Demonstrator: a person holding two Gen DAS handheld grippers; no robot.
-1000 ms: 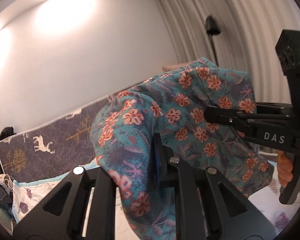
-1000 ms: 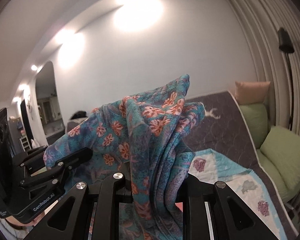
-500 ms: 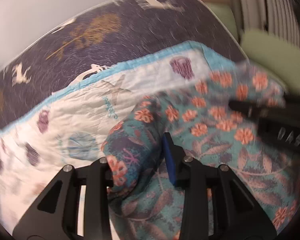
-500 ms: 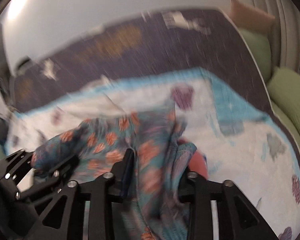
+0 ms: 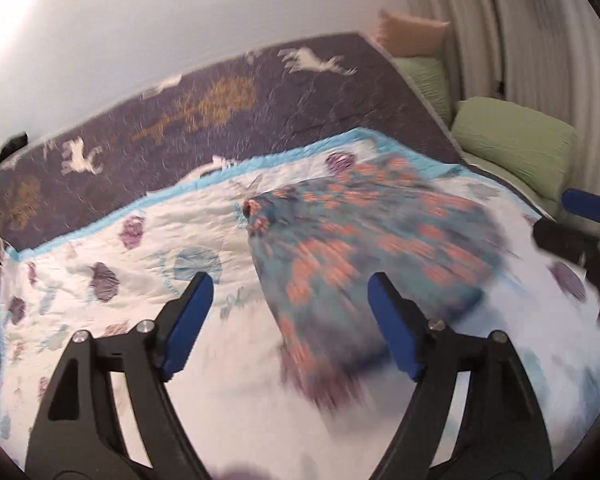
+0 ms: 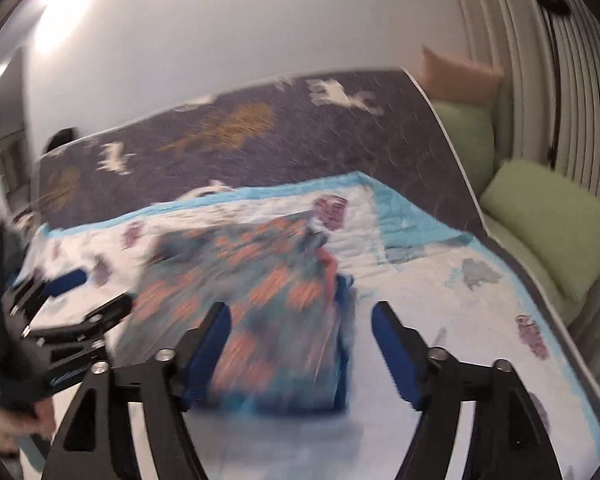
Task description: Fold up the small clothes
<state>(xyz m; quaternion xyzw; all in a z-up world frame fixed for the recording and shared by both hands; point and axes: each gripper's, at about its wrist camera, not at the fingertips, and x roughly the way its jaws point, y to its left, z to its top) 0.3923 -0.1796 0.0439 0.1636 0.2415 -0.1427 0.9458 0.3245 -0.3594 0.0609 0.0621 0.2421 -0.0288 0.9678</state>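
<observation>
A small teal garment with orange flowers (image 5: 364, 248) lies spread on the white quilt (image 5: 120, 280), blurred by motion. It also shows in the right wrist view (image 6: 256, 300). My left gripper (image 5: 290, 316) is open and empty, just in front of the garment's near left edge. My right gripper (image 6: 300, 344) is open and empty over the garment's near right part. The right gripper shows at the right edge of the left wrist view (image 5: 588, 232); the left gripper shows at the left of the right wrist view (image 6: 68, 312).
The quilt lies on a dark mattress with deer and tree prints (image 5: 220, 108). Green cushions (image 6: 552, 236) and an orange one (image 6: 460, 76) sit to the right by a ribbed curtain. A white wall stands behind.
Both grippers held the garment up in the air, swung it down onto the quilt, then opened and let go. The garment now lies on the quilt.
</observation>
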